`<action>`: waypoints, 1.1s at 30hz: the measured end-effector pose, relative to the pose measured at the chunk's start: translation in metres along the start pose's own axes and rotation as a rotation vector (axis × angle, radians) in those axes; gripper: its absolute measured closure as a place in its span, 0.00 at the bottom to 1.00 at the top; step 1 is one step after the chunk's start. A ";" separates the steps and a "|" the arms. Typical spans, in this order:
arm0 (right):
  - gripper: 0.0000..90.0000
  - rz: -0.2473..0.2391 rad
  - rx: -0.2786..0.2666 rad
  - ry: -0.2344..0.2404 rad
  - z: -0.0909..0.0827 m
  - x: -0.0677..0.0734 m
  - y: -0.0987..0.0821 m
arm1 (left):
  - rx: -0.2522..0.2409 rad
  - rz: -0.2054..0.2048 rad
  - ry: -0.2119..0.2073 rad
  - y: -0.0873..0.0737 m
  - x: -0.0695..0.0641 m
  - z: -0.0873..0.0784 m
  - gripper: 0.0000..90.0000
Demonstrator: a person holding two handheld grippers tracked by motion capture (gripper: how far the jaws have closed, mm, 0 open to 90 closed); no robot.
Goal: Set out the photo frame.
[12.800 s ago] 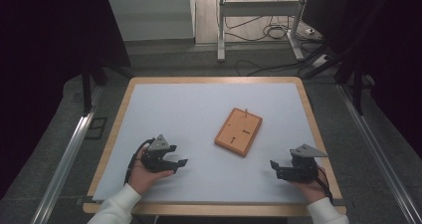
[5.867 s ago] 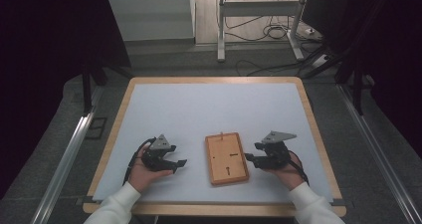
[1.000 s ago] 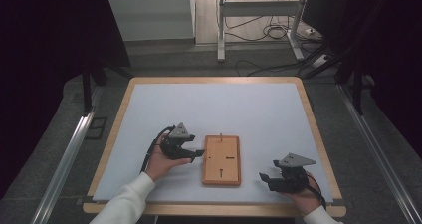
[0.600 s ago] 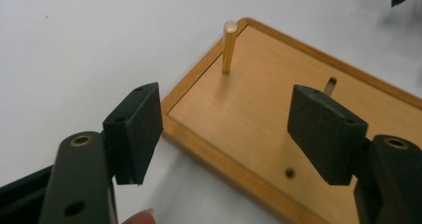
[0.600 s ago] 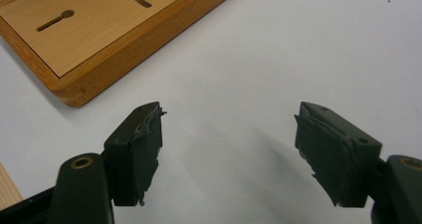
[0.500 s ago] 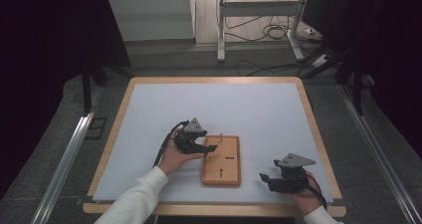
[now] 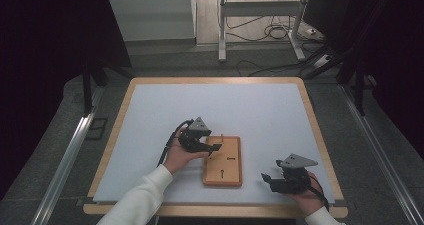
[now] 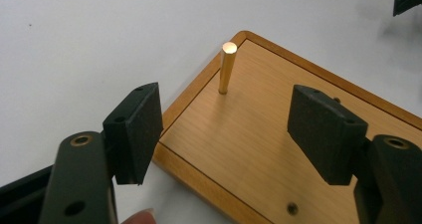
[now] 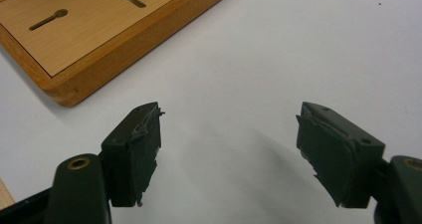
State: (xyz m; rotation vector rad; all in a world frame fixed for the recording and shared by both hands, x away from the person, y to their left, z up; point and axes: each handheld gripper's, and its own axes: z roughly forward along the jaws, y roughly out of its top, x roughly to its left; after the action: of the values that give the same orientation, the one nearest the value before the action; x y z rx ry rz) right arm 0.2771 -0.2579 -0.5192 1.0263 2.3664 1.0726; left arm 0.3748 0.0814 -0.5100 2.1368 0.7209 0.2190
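Table (image 7: 150, 115): a white work surface in a wooden rim; everything below is placed relative to the wooden board.
Wooden board (image 7: 223, 161): lies flat toward my side of the table, between my two hands; two keyhole slots (image 9: 47, 19) are cut in its face.
Left gripper (image 7: 209, 148): I hold it over the board's left corner at the far end, jaws spread wide and gripping nothing, one pad (image 8: 135, 129) out past the board's edge, the other above its face.
Right gripper (image 7: 268, 179): rests on the table just right of the board's near end, jaws parted, empty.
Brass pin (image 8: 227, 67): stands upright near the board's far corner, ahead of my left jaws and not yet between them.
Step in hand, as I judge it: taking the pin; I should advance until it sits centred between the pads, then close squarely and low, so it neither tilts nor slips.
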 end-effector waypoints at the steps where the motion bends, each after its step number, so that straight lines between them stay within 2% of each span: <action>1: 0.28 0.001 -0.001 0.000 0.000 0.000 0.000 | -0.003 -0.005 -0.002 0.001 0.000 0.002 0.33; 6: 0.28 0.002 0.001 -0.001 -0.001 -0.002 -0.001 | -0.003 0.001 -0.002 0.004 0.003 0.012 0.34; 9: 0.28 0.002 0.001 -0.003 -0.001 -0.002 -0.001 | -0.002 0.012 -0.008 0.007 0.004 0.018 0.38; 12: 0.28 0.002 0.002 -0.004 -0.001 -0.002 -0.001 | -0.007 0.020 -0.018 0.008 0.004 0.024 0.44; 14: 0.28 0.002 0.004 -0.005 -0.001 -0.002 -0.001 | -0.016 0.033 -0.036 0.010 0.005 0.026 0.52; 19: 0.28 0.003 0.007 -0.005 0.000 -0.002 -0.001 | -0.010 0.055 -0.042 0.014 0.004 0.029 0.65; 28: 0.28 0.003 0.010 -0.007 0.001 -0.002 -0.002 | 0.000 0.061 -0.067 0.013 0.001 0.036 0.78; 32: 0.28 0.004 0.012 -0.004 0.002 -0.002 -0.002 | 0.004 0.065 -0.050 0.012 0.003 0.036 0.86; 33: 0.28 0.001 0.013 -0.006 0.002 -0.002 -0.002 | -0.002 0.050 -0.051 0.012 0.004 0.036 0.89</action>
State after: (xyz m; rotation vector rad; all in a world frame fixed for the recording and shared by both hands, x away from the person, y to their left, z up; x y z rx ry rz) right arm 0.2784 -0.2592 -0.5214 1.0342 2.3711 1.0546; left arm 0.3972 0.0538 -0.5237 2.1520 0.6381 0.1909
